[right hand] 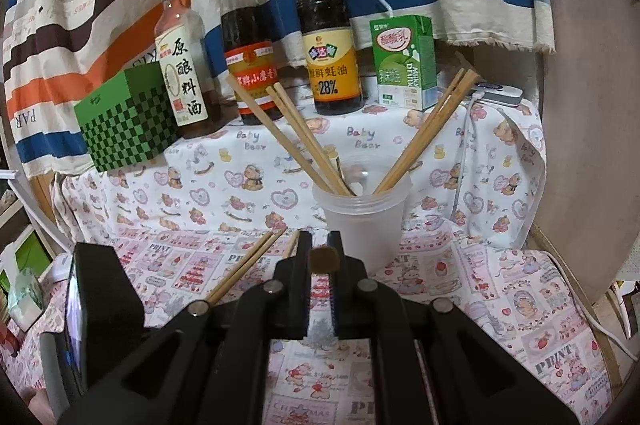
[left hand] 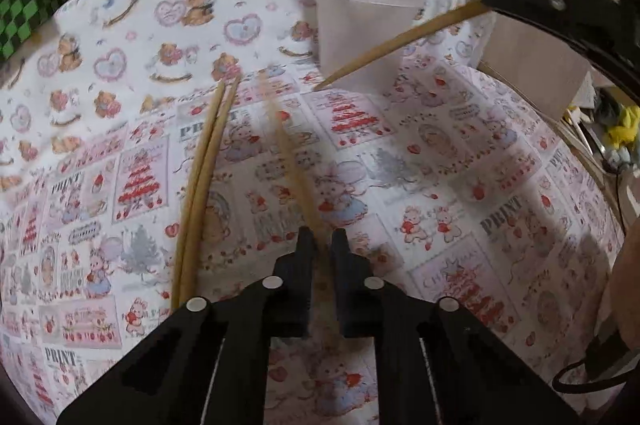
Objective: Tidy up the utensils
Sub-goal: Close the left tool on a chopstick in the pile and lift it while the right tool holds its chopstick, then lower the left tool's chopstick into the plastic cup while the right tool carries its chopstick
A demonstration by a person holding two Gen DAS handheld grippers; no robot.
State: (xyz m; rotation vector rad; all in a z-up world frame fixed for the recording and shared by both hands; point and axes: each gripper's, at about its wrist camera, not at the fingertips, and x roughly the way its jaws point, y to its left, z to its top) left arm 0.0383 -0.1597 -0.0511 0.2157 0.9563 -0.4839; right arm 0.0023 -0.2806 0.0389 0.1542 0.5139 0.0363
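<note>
My left gripper [left hand: 323, 239] is shut on one wooden chopstick [left hand: 288, 153], which runs up and away over the printed cloth and looks blurred. Two more chopsticks [left hand: 204, 177] lie side by side on the cloth just to its left. A clear plastic cup [left hand: 360, 33] stands further back with several chopsticks [right hand: 304, 141] leaning in it. My right gripper [right hand: 319, 245] sits in front of the cup [right hand: 364, 221], shut on a chopstick whose square end [right hand: 324, 259] shows between the fingers. In the left wrist view that chopstick [left hand: 400, 45] slants across the cup.
Three sauce bottles [right hand: 252, 37], a green checkered box [right hand: 124, 121] and a green drink carton [right hand: 402, 61] line the back against a striped cloth. A white device with a cable [right hand: 496, 93] lies back right. The table's rounded edge [right hand: 568, 265] curves along the right.
</note>
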